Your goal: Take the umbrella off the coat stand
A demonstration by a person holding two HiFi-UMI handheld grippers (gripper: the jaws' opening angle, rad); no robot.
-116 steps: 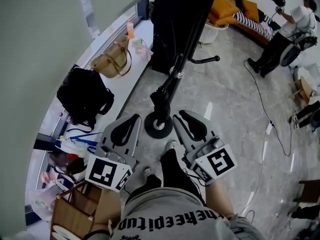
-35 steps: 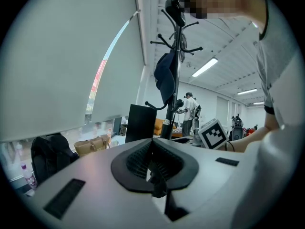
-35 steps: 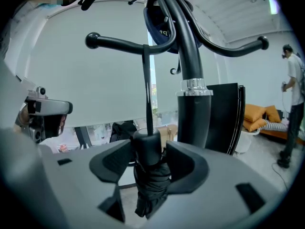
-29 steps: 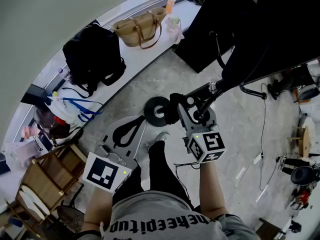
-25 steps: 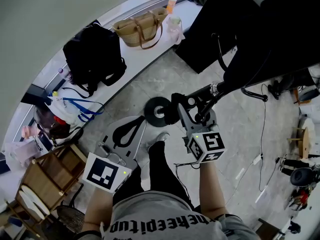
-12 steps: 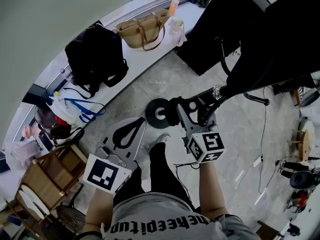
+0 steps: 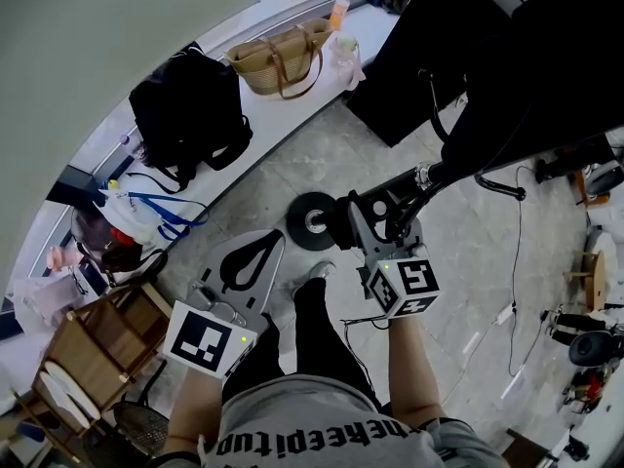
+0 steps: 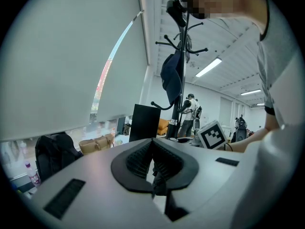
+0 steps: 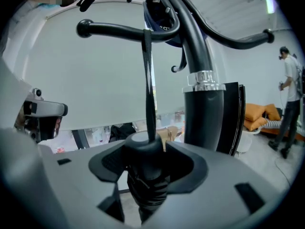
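Now, status by item:

Main change: 4.6 s ago both grippers hung free in front of the stand's foot. The right gripper now has its fingers clamped on the umbrella.
Last second: the right gripper keeps nearly the same place in the head view, and its hold is unchanged.
Umbrella position: folded, held by its stubby end between the right fingers, close beside the coat stand pole. Its strap runs straight up to a hook.
Task meaning: the grasp appears complete. The strap seems to be looped over the hook still, so the lift-off is judged not yet done. The likely next move is to raise the strap and slide it past the hook's ball end.
Left gripper: low and to the left, well apart from the stand, with its fingers together and nothing between them.
Room: an indoor space with a curved wall and a window.
Floor: grey polished stone. The stand's round foot rests on it.
Window ledge: white. It carries a black backpack, a tan handbag and a bottle.
Cable: trails across the floor at the right.
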